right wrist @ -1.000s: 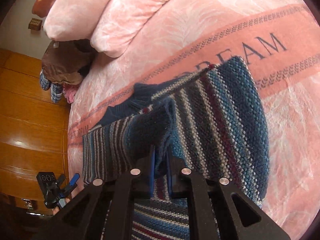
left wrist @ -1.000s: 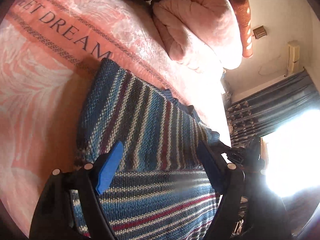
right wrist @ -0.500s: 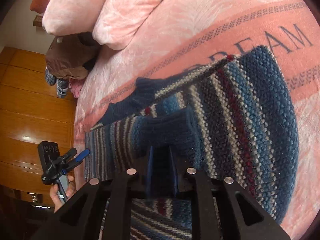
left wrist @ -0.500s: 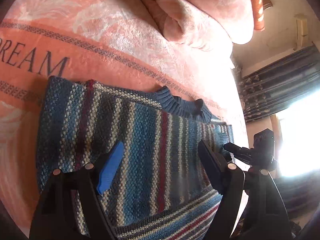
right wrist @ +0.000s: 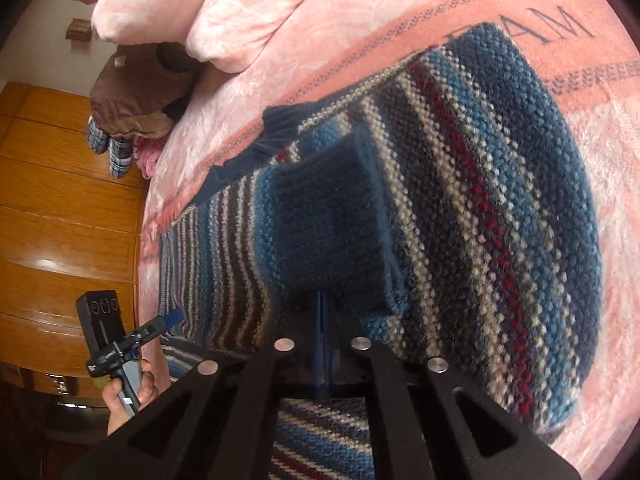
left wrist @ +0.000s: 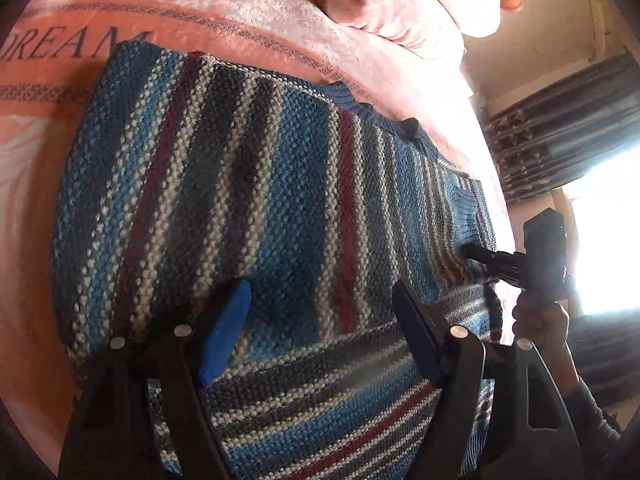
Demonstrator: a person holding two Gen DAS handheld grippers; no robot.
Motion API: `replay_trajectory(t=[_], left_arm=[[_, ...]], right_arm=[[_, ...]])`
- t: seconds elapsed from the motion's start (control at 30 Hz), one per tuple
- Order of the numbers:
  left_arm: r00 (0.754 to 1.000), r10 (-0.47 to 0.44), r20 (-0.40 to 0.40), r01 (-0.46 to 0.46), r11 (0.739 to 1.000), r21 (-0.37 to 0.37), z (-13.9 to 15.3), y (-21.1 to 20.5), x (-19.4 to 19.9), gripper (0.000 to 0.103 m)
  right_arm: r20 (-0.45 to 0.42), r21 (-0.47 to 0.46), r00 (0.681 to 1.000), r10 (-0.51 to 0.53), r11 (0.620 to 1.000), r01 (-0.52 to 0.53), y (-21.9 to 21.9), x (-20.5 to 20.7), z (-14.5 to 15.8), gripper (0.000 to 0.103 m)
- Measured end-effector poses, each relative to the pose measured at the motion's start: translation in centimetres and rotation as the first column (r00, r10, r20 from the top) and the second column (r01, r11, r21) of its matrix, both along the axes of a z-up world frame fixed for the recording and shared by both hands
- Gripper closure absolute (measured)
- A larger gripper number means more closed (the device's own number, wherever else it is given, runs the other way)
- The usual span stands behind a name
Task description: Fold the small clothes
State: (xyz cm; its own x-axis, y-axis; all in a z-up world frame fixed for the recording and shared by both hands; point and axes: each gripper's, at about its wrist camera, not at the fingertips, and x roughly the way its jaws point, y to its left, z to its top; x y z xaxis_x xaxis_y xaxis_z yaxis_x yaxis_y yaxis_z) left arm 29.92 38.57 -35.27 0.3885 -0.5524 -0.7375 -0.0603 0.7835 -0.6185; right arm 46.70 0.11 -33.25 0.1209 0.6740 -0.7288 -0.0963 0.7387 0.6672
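Note:
A striped knit sweater (left wrist: 280, 200) in blue, grey, white and dark red lies flat on the pink blanket (left wrist: 280, 40). My left gripper (left wrist: 320, 320) hovers open over its lower part, with nothing between the fingers. In the right wrist view the sweater (right wrist: 500, 200) has its dark blue sleeve cuff (right wrist: 332, 232) folded over the body. My right gripper (right wrist: 322, 316) is shut on that sleeve's end. From the left wrist view the right gripper (left wrist: 476, 252) sits at the sweater's right edge, held by a hand (left wrist: 540, 320). The left gripper (right wrist: 160, 322) shows at the sweater's left edge.
Pink pillows (left wrist: 400, 0) lie at the head of the bed. A brown clothes pile (right wrist: 132, 108) sits beside the pillows (right wrist: 180, 8). A wooden wardrobe (right wrist: 60, 200) stands past the bed's left edge. Dark curtains (left wrist: 560, 128) and a bright window (left wrist: 608, 240) are at the right.
The right gripper has carried the sleeve down across the sweater body, where the cuff now lies flat. The left gripper has moved lower and closer over the sweater, still open.

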Motion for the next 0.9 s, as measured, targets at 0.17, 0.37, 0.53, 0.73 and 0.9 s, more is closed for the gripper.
replay_trajectory(t=[0.17, 0.37, 0.53, 0.73, 0.9], left_arm=[[1.0, -0.018, 0.023, 0.018, 1.0, 0.009, -0.2, -0.6, -1.7, 0.021], [0.999, 0.032, 0.021, -0.031, 0.998, -0.056, 1.6, 0.0, -4.0, 0.022], [0.999, -0.015, 0.045, 0.019, 0.994, -0.104, 4.7, -0.1, -12.7, 0.019], [0.999, 0.021, -0.049, -0.025, 0.996, -0.091, 5.0, 1.0, -26.0, 0.016], [0.978, 0.082, -0.194, -0.119, 0.976, -0.184, 1.6, 1.9, -33.2, 0.014]], right_arm=[[0.034, -0.018, 0.998, -0.053, 0.998, 0.054, -2.2, -3.1, 0.3, 0.092], [-0.005, 0.034, 0.993, -0.121, 0.992, 0.121, -4.4, -4.4, -0.1, 0.082], [0.003, 0.084, 0.996, -0.084, 0.993, 0.083, -7.0, -10.5, 3.5, 0.076], [-0.109, 0.062, 0.992, -0.061, 0.996, 0.068, -12.4, -21.3, 4.1, 0.055], [-0.2, 0.033, 0.975, -0.097, 0.994, 0.105, -15.2, -28.8, 3.1, 0.051]])
